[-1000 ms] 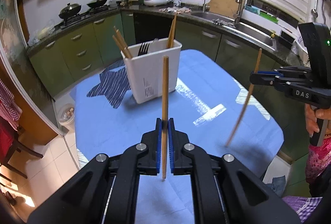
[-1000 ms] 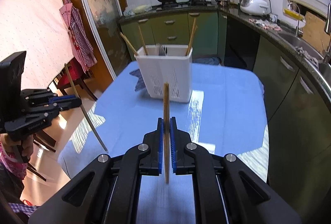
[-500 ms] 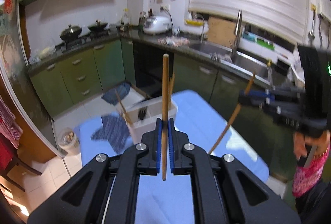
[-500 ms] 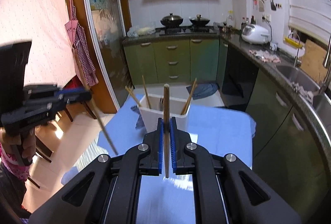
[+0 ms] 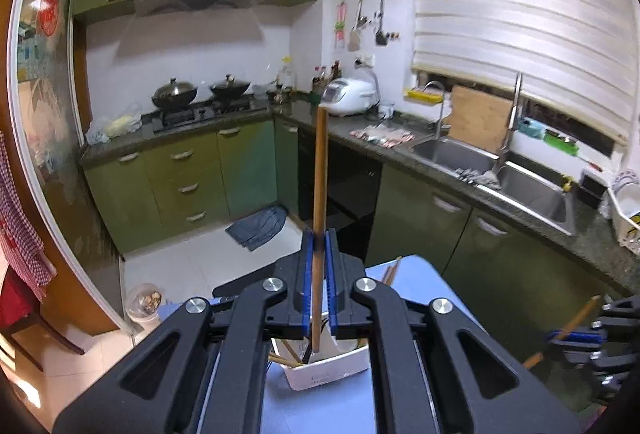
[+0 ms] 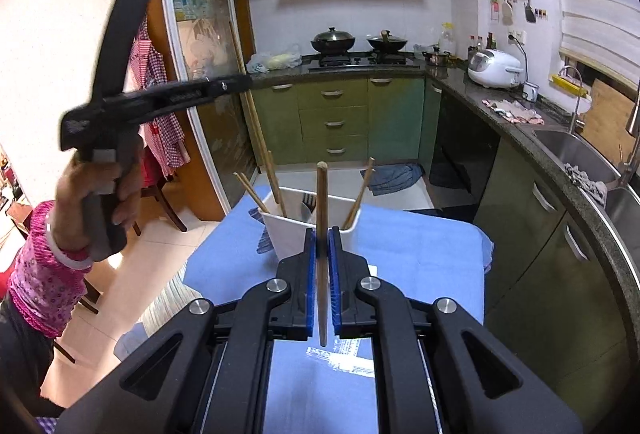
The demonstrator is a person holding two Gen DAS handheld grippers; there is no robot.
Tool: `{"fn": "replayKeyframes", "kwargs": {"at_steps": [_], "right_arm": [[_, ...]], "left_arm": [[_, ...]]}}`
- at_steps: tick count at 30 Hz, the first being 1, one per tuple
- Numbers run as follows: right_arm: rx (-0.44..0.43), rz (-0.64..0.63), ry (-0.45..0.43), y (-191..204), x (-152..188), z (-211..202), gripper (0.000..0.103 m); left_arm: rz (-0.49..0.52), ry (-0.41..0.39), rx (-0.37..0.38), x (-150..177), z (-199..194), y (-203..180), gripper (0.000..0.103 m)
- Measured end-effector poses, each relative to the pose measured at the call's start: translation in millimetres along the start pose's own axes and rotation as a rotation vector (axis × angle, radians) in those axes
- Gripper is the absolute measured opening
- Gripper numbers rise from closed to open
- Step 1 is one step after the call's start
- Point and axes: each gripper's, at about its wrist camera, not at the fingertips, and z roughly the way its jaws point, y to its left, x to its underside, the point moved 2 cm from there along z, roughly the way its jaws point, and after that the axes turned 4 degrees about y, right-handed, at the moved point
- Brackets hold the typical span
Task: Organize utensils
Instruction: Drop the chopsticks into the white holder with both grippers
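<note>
My left gripper [image 5: 319, 238] is shut on a wooden chopstick [image 5: 320, 173] that stands nearly upright. Its lower end hangs over the open top of the white utensil holder [image 5: 332, 368]; I cannot tell whether it is inside. In the right wrist view the left gripper [image 6: 245, 82] is raised high left of the holder [image 6: 294, 236], its chopstick [image 6: 256, 129] slanting down toward it. My right gripper [image 6: 321, 234] is shut on a second upright chopstick [image 6: 321, 218], in front of the holder and short of it. The holder contains several chopsticks and a fork [image 6: 307, 202].
The holder stands on a table with a blue cloth [image 6: 420, 258]. Green cabinets and a dark counter with a sink [image 5: 460, 155], stove and rice cooker [image 6: 494, 67] run behind and right. A wooden chair [image 6: 160, 193] stands left. The person's hand [image 6: 100, 193] grips the left handle.
The left gripper rose with its chopstick and moved forward until it is over the holder. The right gripper rose with its chopstick, then held still.
</note>
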Motion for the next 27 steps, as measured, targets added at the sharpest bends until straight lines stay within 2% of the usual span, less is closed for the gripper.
{"fn": "replayKeyframes", "kwargs": {"at_steps": [3,10,13,15,16,18,22,27], "right_arm": [[0.003,0.011,0.006,-6,1,3,0.007],[0.003,0.019,0.004,-9,2,6,0.007],[0.001,0.028,-0.001,-10,-5,9,0.007],[-0.002,0.034,-0.007,-12,-11,10,0.007],[-0.002,0.037,-0.012,-13,-15,10,0.007],[-0.005,0.043,-0.024,-13,-25,10,0.007],[-0.008,0.058,-0.085,-13,-53,5,0.007],[-0.003,0.104,-0.173,-18,-102,11,0.007]], "left_arm": [[0.002,0.012,-0.026,10,21,3,0.006],[0.006,0.088,-0.026,40,54,6,0.006],[0.012,0.108,-0.018,50,54,8,0.021],[0.008,0.100,-0.012,54,46,9,0.039],[0.005,0.090,-0.004,57,38,11,0.042],[0.011,0.075,0.001,64,25,12,0.056],[-0.019,0.042,0.016,82,-9,18,0.056],[-0.037,-0.019,-0.003,119,-52,21,0.067]]}}
